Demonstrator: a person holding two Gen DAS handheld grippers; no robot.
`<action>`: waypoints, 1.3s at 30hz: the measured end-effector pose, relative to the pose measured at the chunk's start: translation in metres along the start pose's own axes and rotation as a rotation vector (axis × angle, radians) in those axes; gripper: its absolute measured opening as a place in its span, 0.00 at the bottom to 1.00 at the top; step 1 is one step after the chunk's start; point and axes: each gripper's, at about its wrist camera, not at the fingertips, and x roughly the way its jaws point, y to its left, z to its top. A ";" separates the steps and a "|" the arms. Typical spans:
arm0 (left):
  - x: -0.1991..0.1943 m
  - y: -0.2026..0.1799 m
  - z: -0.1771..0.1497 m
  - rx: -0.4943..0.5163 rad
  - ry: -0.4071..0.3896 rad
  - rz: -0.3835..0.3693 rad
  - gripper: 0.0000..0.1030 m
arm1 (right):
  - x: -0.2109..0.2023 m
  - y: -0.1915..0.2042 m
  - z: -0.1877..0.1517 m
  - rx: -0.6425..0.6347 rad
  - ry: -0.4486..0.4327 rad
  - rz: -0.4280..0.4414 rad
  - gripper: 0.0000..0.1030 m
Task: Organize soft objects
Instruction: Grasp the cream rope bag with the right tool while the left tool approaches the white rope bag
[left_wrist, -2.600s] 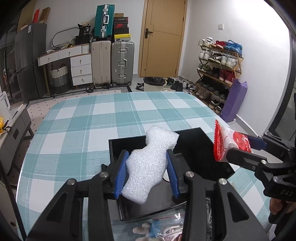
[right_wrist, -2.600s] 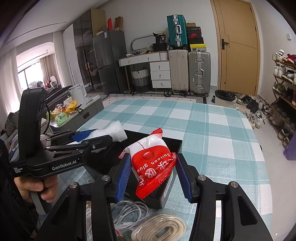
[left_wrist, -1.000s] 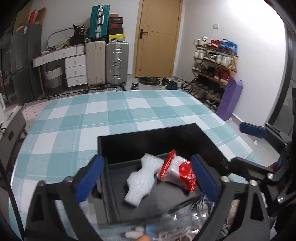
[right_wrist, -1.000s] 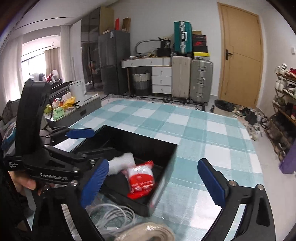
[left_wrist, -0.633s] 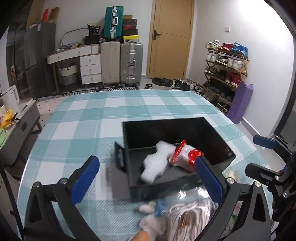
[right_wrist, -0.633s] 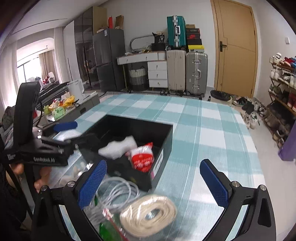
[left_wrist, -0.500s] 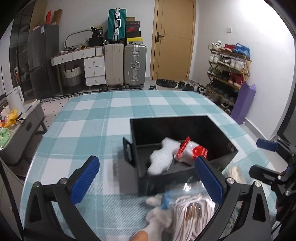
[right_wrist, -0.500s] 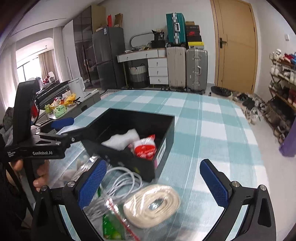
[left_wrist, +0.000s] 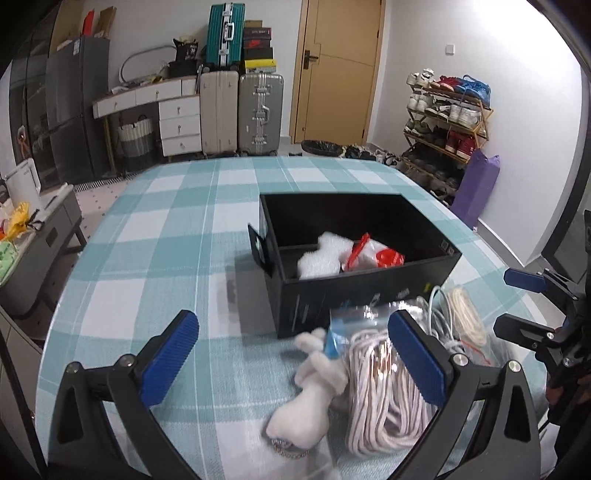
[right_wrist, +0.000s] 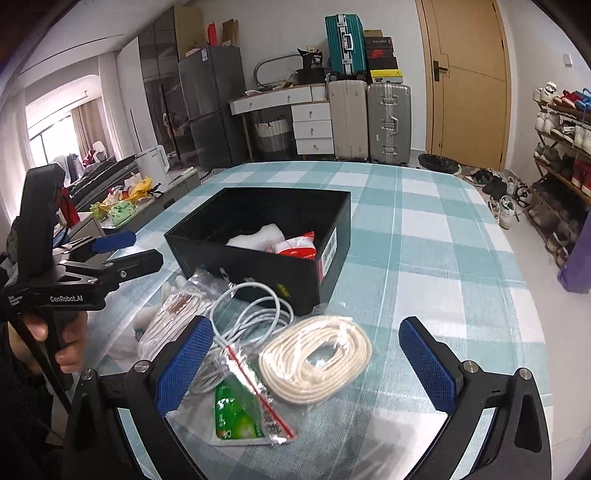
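Blk grippers, 2 fingers (right_wrist: 184, 360) w/ blue ribbed pads, silver screws, "GenRobot.AI" label.

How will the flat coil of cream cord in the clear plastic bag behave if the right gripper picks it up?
The flat coil of cream cord in its clear plastic bag will probably sag, since it is loose loops of cord. The glossy film looks slippery, so the ribbed blue pads of the right gripper may slide. It looks light, lies flat on the checked tablecloth, and should not roll.
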 end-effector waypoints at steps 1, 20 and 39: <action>-0.002 0.001 -0.002 -0.001 -0.005 -0.013 1.00 | 0.000 0.001 -0.002 -0.003 0.006 -0.003 0.99; 0.009 0.016 -0.021 -0.014 0.052 0.014 1.00 | 0.016 -0.014 -0.009 0.092 0.082 -0.026 0.99; 0.009 0.013 -0.024 -0.031 0.053 -0.007 1.00 | 0.040 -0.024 -0.004 0.179 0.117 -0.066 0.99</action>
